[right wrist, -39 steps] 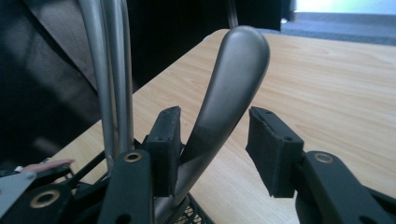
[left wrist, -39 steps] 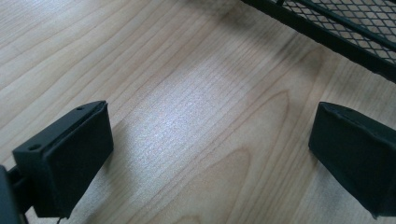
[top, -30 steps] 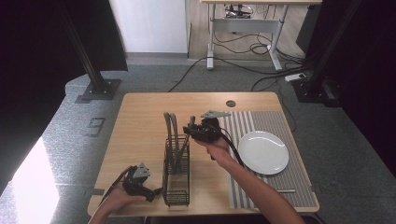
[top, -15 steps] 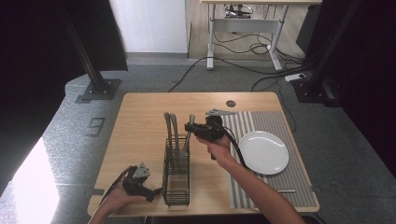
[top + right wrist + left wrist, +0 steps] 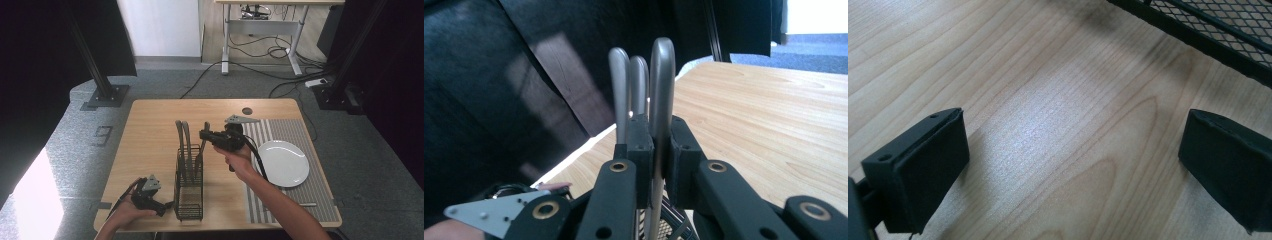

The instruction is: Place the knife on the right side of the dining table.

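A black wire cutlery rack [image 5: 190, 192] stands on the wooden table [image 5: 150, 135]. Two grey metal handles [image 5: 182, 135] rise from its far end. My right gripper [image 5: 206, 135] reaches in from the right and is shut on a third grey handle [image 5: 661, 100]. Its jaws have just closed on that handle, and the other two handles [image 5: 620, 85] stand right behind it. My left gripper [image 5: 167, 205] rests low by the rack's near left corner. Its jaws stand wide open over bare wood [image 5: 1073, 165], with the rack's edge [image 5: 1208, 30] just beyond them.
A white plate [image 5: 282, 162] lies on a striped mat [image 5: 300, 132] at the right of the table. A small utensil [image 5: 307, 204] lies on the mat's near edge. A dark round hole [image 5: 247, 111] marks the table's far side.
My right gripper has shifted a little left and up along the rack, closing onto the third handle. The left hand has stayed where it was.
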Demonstrator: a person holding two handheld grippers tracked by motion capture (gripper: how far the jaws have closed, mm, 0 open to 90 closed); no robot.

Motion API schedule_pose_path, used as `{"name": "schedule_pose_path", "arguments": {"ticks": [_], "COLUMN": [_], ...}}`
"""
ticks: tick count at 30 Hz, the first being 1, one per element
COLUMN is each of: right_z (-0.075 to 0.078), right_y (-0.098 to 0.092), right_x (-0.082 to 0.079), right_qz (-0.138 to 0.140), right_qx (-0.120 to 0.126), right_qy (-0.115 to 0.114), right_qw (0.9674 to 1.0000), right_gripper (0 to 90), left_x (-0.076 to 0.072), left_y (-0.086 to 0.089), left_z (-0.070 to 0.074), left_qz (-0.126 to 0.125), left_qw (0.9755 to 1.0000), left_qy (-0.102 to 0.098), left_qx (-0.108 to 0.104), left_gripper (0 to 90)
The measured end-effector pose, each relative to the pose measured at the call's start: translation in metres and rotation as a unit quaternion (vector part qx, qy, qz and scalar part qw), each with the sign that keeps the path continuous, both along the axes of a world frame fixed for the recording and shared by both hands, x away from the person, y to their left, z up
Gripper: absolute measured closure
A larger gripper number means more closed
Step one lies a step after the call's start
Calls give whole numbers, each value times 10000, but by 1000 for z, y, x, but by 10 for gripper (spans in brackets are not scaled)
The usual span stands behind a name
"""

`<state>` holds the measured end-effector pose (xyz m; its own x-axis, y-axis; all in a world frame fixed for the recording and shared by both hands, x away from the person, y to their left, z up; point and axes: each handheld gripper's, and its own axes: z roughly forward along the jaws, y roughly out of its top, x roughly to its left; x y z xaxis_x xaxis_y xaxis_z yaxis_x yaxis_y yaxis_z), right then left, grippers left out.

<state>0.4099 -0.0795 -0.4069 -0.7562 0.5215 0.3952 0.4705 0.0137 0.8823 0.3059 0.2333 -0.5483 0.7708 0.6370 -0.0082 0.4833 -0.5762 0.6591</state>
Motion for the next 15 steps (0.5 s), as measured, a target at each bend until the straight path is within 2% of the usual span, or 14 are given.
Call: {"name": "schedule_pose_path", "arguments": {"ticks": [9,15], "right_z": [27,47], "right_y": [-24,-47], "right_x": [-12,-19], "right_qz": [-80,-189], "right_qx": [255,593], "right_qy": [-349,-601], "right_qw": [9990,9962], "right_gripper": [826,828], "left_x": [0,0], "left_y": [0,0], "left_z": [0,0], "left_qz": [-1,1], "left_qw": [10000,10000], "left_qy": [0,-3], "left_qx": [-4,-5], "left_gripper": [0,0]}}
